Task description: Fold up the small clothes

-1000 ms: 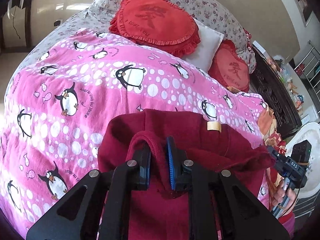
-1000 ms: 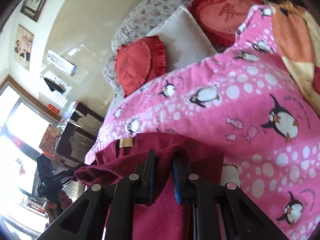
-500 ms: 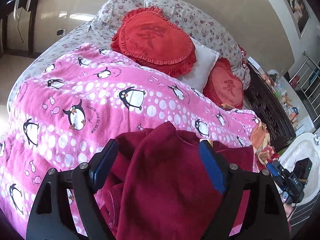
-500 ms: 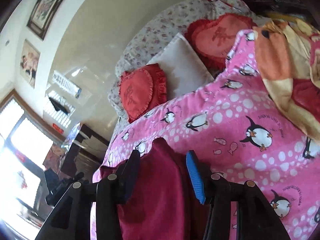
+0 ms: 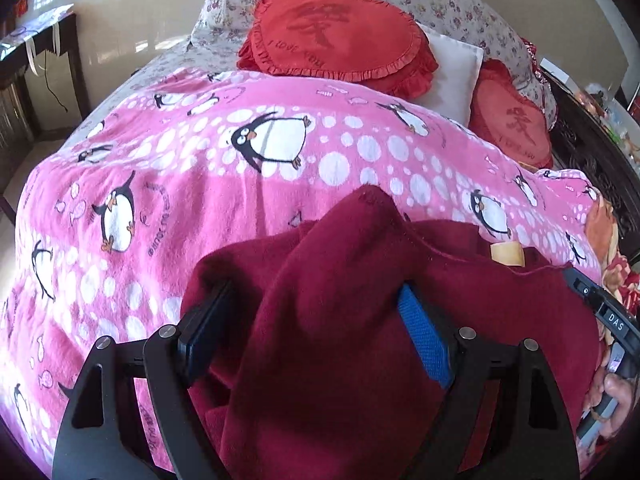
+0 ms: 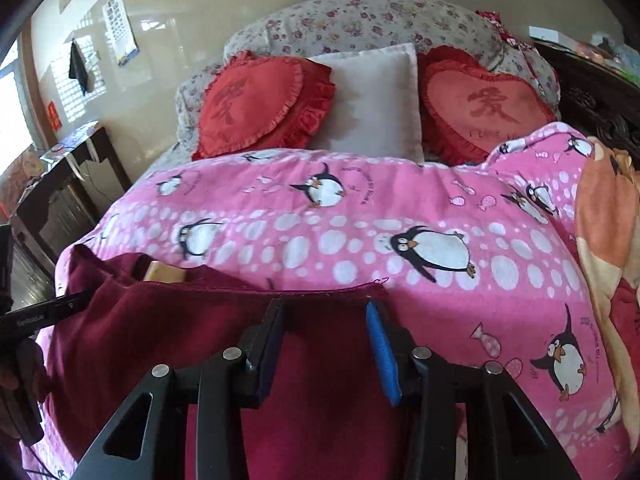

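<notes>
Your left gripper [image 5: 316, 320] stands spread wide, a raised fold of the maroon garment [image 5: 500, 320] between its fingers. Your right gripper [image 6: 326, 336] gapes over it. Garment lies on the penguin blanket [image 6: 360, 216].

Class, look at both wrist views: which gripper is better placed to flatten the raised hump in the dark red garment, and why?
Left. The left gripper stands open with the garment's hump rising between its fingers. The right gripper is open over a stretch already lying flat.

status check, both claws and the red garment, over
Left claw open, fabric bunched between its fingers. Right claw open above the red garment, which lies on the pink blanket. Nothing in the way.
</notes>
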{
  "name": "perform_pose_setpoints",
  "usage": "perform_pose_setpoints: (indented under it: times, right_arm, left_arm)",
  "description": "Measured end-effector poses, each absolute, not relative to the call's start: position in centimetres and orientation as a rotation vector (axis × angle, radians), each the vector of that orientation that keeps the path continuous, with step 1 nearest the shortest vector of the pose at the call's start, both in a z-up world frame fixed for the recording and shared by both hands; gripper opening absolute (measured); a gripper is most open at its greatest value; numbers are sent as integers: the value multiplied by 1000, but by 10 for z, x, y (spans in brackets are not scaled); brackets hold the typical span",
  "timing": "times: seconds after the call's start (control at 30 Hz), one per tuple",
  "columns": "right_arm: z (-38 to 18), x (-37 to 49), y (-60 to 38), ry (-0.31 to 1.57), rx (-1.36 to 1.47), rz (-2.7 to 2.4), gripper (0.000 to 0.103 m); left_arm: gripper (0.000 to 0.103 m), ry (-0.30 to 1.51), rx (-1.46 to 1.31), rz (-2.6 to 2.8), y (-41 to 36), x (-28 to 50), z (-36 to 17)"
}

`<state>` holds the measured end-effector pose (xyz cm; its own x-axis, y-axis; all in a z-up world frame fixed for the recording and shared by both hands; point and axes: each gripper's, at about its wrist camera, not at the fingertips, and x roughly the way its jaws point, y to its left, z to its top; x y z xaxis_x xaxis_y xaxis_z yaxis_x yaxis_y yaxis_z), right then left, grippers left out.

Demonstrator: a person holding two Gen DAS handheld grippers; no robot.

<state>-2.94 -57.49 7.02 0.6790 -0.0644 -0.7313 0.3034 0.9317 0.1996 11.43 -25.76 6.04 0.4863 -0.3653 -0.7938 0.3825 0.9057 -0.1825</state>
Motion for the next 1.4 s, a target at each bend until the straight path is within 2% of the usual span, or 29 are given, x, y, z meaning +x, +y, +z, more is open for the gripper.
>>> perform_pose_setpoints:
  times: [0.2, 0.47, 0.73, 0.87, 1.0, 1.27, 1.33, 1.4]
  right_arm:
    - [73, -30, -578, 786, 320, -222, 29]
    - [118, -75, -549, 748, 361, -170, 33]
    - [103, -98, -531, 803, 313, -189, 34]
    - [90, -91, -541, 841, 322, -228, 34]
    - [113, -92, -531, 823, 358, -210, 34]
    - [139, -51, -448, 805, 349, 81, 35]
    - [139, -32, -424, 809, 357, 136, 36]
    - [135, -10, -399, 827, 368, 170, 45]
  left_arm:
    - [83, 946, 17, -444, -257, 119, 60]
    - [83, 942, 35, -442, -241, 89, 78]
    - [83, 935, 78, -404, -222, 67, 79]
    - [83, 960, 61, -386, -210, 60, 77]
    - [83, 964, 48, -375, -195, 48, 74]
    - [83, 1004, -38, -352, -164, 24, 56]
    - [83, 1015, -49, -352, -160, 21, 51]
    - [83, 1022, -62, -352, -158, 19, 46]
